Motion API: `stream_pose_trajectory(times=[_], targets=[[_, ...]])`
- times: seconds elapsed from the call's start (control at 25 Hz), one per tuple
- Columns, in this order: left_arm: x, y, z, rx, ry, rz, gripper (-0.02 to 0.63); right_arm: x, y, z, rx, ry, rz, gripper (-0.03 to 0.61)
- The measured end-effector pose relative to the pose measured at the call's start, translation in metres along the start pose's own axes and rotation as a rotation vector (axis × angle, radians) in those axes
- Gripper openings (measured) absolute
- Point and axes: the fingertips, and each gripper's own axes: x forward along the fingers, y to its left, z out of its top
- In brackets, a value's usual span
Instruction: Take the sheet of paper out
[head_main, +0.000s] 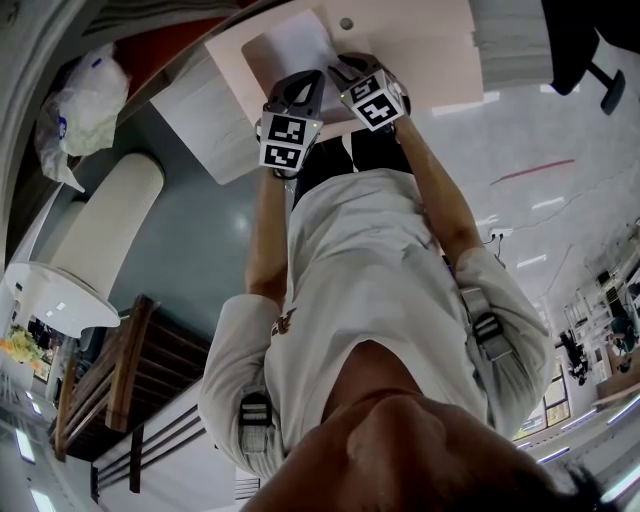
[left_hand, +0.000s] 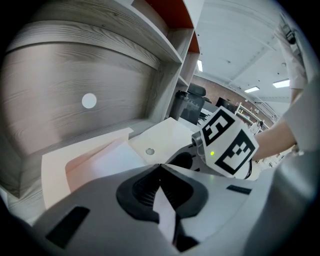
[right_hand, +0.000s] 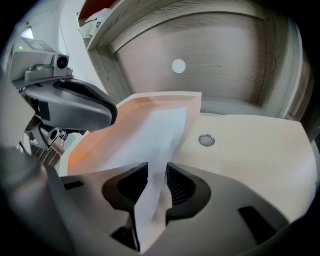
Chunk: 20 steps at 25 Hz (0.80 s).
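Sheet of paper (right_hand: 150, 135), likely thin, floppy and easily creased, lies partly inside a pink folder (right_hand: 150, 102) on the shelf (right_hand: 240, 55). Left gripper (left_hand: 160, 169) pinches its near edge. Right gripper (right_hand: 156, 176) straddles that edge, jaws wide, not pressing.

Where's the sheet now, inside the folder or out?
Partly out: the sheet lies in the pink folder, its near end between the jaws of the right gripper.
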Motion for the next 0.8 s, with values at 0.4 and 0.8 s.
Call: stream_pose_trajectory(times=[0.4,0.8], targets=[[0.007,0.0,-0.003,-0.026,0.026,0.02,0.02,0.003,-0.01,-0.006,-0.05,0.002,-0.015,0.047],[0.018,-0.003,0.0,-0.062,0.033,0.044,0.02,0.0,-0.015,0.0,-0.001,-0.009,0.059,0.021]])
